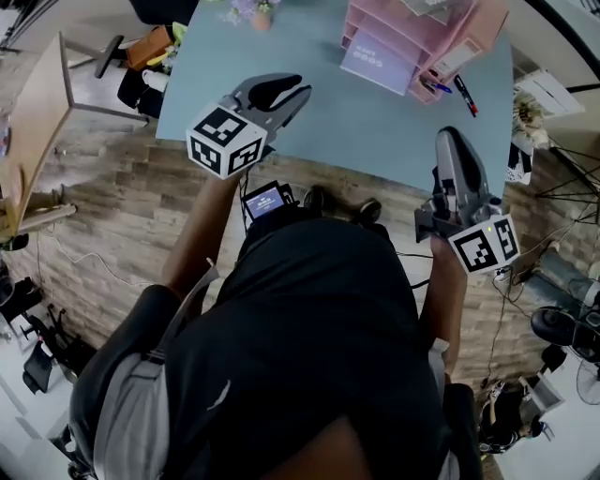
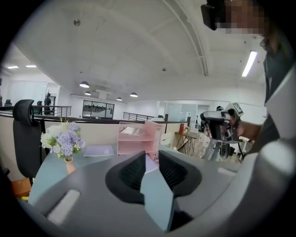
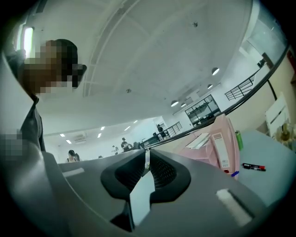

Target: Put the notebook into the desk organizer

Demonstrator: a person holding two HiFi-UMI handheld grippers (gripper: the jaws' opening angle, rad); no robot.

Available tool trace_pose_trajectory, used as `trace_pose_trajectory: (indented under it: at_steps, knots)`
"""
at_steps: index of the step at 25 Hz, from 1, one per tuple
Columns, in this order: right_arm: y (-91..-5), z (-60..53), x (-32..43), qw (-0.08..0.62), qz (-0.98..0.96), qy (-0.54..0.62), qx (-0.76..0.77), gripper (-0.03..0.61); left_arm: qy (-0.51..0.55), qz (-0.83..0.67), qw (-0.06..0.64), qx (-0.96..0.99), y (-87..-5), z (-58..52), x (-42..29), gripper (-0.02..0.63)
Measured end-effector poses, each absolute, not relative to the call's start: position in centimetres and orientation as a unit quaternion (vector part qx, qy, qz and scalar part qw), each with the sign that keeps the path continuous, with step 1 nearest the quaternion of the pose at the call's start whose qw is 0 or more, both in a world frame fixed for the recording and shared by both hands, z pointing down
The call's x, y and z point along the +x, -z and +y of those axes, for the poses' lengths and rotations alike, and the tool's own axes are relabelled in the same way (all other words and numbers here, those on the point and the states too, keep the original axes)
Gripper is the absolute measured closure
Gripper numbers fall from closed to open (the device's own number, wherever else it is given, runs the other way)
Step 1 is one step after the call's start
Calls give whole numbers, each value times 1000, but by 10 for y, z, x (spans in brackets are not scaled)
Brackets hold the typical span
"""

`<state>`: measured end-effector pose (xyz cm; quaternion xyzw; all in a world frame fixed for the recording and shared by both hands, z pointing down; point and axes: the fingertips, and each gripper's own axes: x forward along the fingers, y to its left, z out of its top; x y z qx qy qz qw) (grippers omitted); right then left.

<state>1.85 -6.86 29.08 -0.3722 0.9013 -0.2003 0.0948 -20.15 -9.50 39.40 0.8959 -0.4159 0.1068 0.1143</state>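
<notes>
A lavender notebook (image 1: pixel 380 61) lies at the open front of the pink desk organizer (image 1: pixel 450 23) at the far right of the blue table (image 1: pixel 356 122); I cannot tell whether its far edge sits inside the bottom tray. My left gripper (image 1: pixel 302 92) hovers over the table's near left part, shut and holding nothing, well short of the notebook. My right gripper (image 1: pixel 450 133) hangs over the near right edge, also shut and holding nothing. In the left gripper view the organizer (image 2: pixel 138 139) stands beyond the shut left gripper (image 2: pixel 151 155). In the right gripper view the organizer (image 3: pixel 217 143) stands right of the shut right gripper (image 3: pixel 147 155).
Pens (image 1: pixel 466 94) lie on the table just right of the organizer. A small vase of flowers (image 1: pixel 253 11) stands at the far left, with a second lavender booklet (image 2: pixel 98 150) beside it. A wooden board (image 1: pixel 42 122) and clutter stand on the floor to the left.
</notes>
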Motion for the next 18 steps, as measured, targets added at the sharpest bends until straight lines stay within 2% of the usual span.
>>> trace_pose_trajectory:
  at_steps: [18]
  knots:
    - [-290,-28,46,62,890,194,-407,555,-97,-404,126,901,-394,-55,-195,462]
